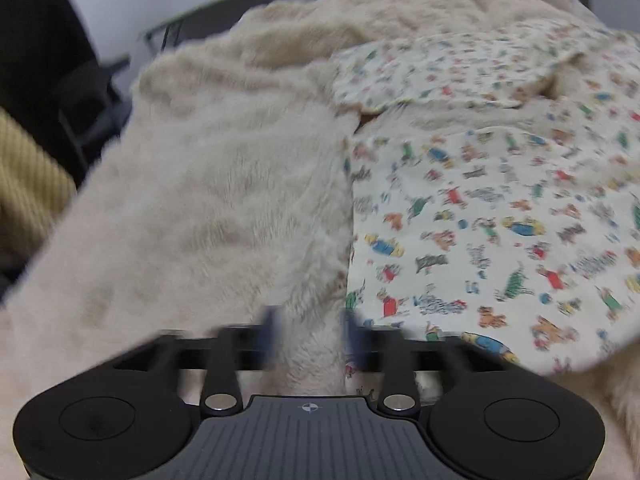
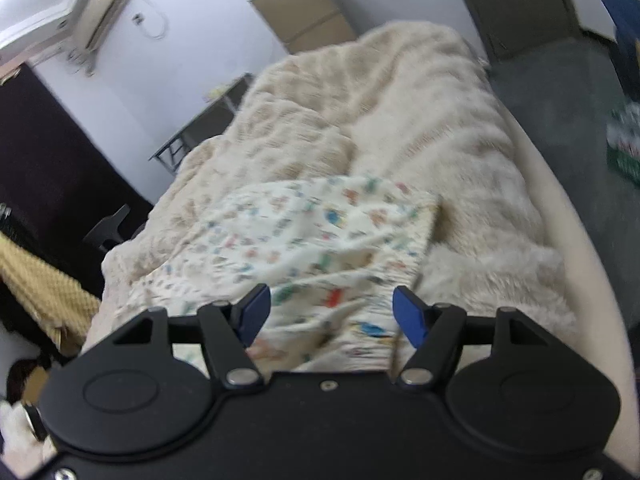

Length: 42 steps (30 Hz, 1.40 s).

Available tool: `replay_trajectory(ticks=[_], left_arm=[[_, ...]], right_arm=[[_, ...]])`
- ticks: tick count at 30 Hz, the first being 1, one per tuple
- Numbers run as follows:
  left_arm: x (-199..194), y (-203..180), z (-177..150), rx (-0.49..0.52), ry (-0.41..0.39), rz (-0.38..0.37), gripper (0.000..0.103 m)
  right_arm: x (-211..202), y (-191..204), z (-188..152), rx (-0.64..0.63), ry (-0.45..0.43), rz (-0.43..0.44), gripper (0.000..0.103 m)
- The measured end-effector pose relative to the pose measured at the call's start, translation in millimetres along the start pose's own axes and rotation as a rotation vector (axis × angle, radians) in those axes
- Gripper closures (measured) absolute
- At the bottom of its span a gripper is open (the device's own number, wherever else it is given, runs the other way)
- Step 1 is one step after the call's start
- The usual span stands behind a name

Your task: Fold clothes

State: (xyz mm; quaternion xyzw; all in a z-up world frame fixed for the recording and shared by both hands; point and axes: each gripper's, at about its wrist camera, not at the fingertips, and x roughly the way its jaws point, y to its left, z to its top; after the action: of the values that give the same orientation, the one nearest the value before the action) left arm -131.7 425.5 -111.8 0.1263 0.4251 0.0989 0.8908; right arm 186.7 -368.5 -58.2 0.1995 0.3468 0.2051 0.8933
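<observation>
A white garment with a small colourful cartoon print (image 1: pixel 492 216) lies rumpled on a cream fluffy blanket (image 1: pixel 224 184). My left gripper (image 1: pixel 312 336) is low over the blanket at the garment's left edge, its blue fingers blurred and partly apart, with blanket pile between them. The garment also shows in the right wrist view (image 2: pixel 320 248). My right gripper (image 2: pixel 332 312) is open just above the garment's near edge, its blue pads (image 2: pixel 256 312) spread wide and holding nothing.
The blanket covers a bed (image 2: pixel 560 216) whose pale rim curves along the right. A cardboard box (image 2: pixel 304 16) and a metal rack (image 2: pixel 200 128) stand by the far wall. A yellow knit fabric (image 2: pixel 36 280) lies left. Grey floor (image 2: pixel 560 92) lies right.
</observation>
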Motion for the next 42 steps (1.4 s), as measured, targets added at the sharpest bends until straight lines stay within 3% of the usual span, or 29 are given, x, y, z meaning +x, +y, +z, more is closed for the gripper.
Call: replay_trajectory(ticks=[6, 11, 17, 20, 22, 24, 30, 32, 34, 35, 38, 42], left_arm=[[-3.0, -8.7, 8.9, 0.044, 0.020, 0.038, 0.048], [1.3, -20.3, 14.4, 0.081, 0.031, 0.038, 0.044], [0.9, -29.1, 20.4, 0.104, 0.014, 0.032, 0.039], [0.3, -30.0, 20.7, 0.108, 0.014, 0.039, 0.038], [-0.5, -30.3, 20.8, 0.109, 0.013, 0.042, 0.038], [-0.9, -31.2, 21.2, 0.112, 0.009, 0.043, 0.037], [-3.2, -33.8, 15.2, 0.139, -0.015, 0.004, 0.031], [-6.6, -35.6, 9.9, 0.194, -0.020, -0.025, 0.027], [-13.7, -44.4, 2.7, 0.309, -0.006, -0.043, 0.022], [-18.0, -51.0, -0.9, 0.367, 0.004, -0.068, 0.016], [-28.4, -73.5, -8.7, 0.518, 0.025, -0.175, 0.010], [-24.9, -90.2, -12.4, 0.567, 0.017, -0.233, 0.005]], right_arm=[[-23.9, 30.7, -5.9, -0.086, -0.015, 0.012, 0.033], [-12.3, 39.2, -22.9, -0.223, 0.048, -0.115, 0.032], [-0.8, 48.3, -39.1, -0.287, 0.107, -0.088, 0.032], [1.9, 57.2, -45.8, -0.341, 0.129, -0.115, 0.032], [5.3, 56.2, -48.4, -0.346, 0.149, -0.127, 0.030], [11.0, 49.0, -47.7, -0.332, 0.166, -0.150, 0.021], [0.4, 34.4, -47.9, -0.258, 0.141, -0.210, 0.018], [-12.9, 41.1, -51.8, -0.276, 0.091, -0.228, 0.022], [-32.0, 52.1, -58.0, -0.306, 0.034, -0.235, 0.022], [-39.9, 57.8, -60.9, -0.322, 0.018, -0.221, 0.022], [-56.1, 71.0, -65.6, -0.362, -0.009, -0.187, 0.021], [-72.2, 94.2, -71.3, -0.417, -0.028, -0.159, 0.021]])
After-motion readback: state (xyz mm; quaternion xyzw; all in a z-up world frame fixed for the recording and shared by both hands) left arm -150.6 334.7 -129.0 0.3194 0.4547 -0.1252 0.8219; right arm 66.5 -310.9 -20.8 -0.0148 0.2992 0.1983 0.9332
